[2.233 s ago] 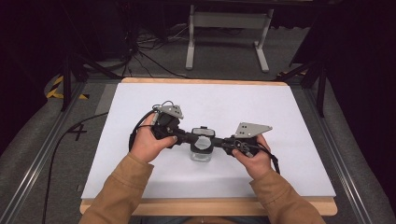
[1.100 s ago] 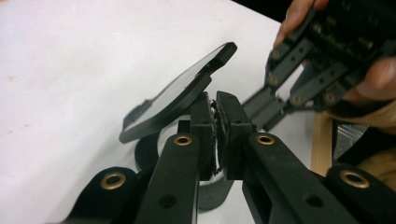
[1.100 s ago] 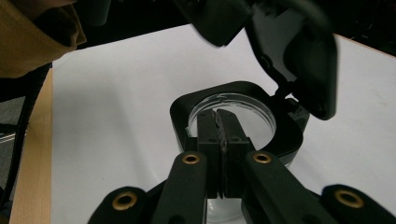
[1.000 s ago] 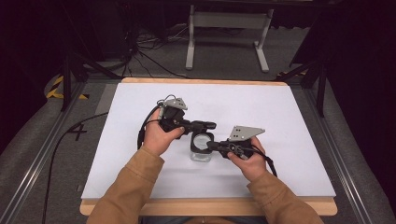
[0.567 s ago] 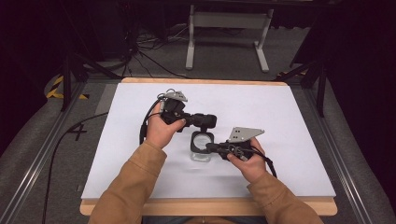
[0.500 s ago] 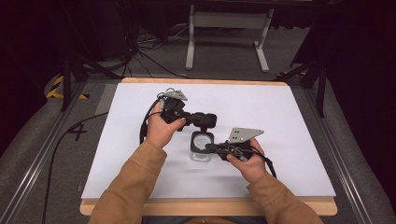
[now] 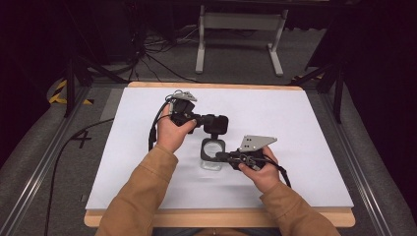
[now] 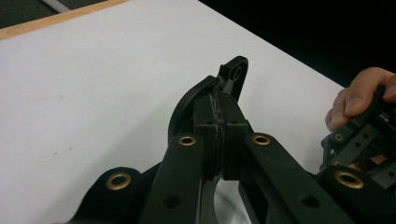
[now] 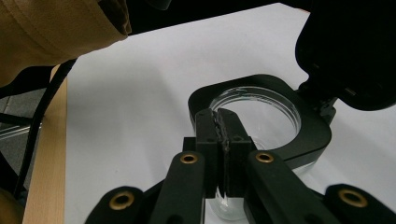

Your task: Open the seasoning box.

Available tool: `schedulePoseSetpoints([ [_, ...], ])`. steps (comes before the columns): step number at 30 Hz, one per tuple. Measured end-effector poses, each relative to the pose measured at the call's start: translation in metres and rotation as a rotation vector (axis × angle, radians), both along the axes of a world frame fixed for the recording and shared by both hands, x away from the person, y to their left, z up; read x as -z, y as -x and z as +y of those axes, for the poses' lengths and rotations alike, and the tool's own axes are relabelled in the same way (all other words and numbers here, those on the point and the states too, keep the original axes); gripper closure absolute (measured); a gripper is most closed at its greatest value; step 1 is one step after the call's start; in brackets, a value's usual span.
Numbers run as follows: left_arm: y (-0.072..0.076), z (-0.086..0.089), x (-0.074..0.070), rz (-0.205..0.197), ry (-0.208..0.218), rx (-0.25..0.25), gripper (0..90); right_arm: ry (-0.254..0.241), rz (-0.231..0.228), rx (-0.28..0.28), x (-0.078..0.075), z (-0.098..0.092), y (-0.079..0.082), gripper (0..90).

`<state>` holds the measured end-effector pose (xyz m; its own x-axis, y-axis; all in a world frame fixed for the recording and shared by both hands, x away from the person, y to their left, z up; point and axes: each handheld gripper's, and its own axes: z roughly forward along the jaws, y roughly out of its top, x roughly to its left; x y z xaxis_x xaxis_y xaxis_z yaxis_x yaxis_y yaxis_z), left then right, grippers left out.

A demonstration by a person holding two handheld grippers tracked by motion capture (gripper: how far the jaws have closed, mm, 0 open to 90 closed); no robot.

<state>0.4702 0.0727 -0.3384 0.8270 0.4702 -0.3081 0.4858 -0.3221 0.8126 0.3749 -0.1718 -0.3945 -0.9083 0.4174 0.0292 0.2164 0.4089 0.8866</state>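
Gripping the jar's [image 7: 212,156] black rim, our right gripper [image 9: 223,122] clamps tight; our left gripper [image 8: 219,105] pinches its hinged lid [image 7: 216,123].

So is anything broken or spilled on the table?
Nothing looks broken or spilled. The clear jar stands upright on the white table, its hinged black lid flipped up. That looks deliberate: the left gripper pinches the lid.

We are looking down on a table [image 7: 147,216] with a wooden rim showing along its near and far edges. A white sheet [image 7: 305,128] is covering nearly all of it. A clear jar [image 7: 212,156] with a black collar is standing on the sheet, near the middle, slightly toward the near edge.
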Motion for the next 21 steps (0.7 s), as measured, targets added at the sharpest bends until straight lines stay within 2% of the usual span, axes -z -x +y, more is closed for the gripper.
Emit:
schedulePoseSetpoints([
  [8, 0.000, -0.002, 0.000, -0.005, 0.002, -0.005, 89.3, -0.007, 0.002, 0.002, 0.000, -0.001, 0.000, 89.3],
  [12, 0.004, -0.002, -0.003, -0.032, -0.023, 0.012, 87.3, -0.002, 0.002, 0.003, 0.000, 0.000, 0.000, 89.3],
  [17, 0.012, -0.001, -0.009, -0.044, -0.013, 0.033, 81.5, -0.006, 0.012, 0.003, 0.000, -0.002, -0.001, 87.6],
  [21, 0.024, 0.000, -0.019, -0.089, -0.049, 0.036, 77.1, -0.002, 0.001, 0.007, -0.001, -0.003, -0.002, 85.5],
])
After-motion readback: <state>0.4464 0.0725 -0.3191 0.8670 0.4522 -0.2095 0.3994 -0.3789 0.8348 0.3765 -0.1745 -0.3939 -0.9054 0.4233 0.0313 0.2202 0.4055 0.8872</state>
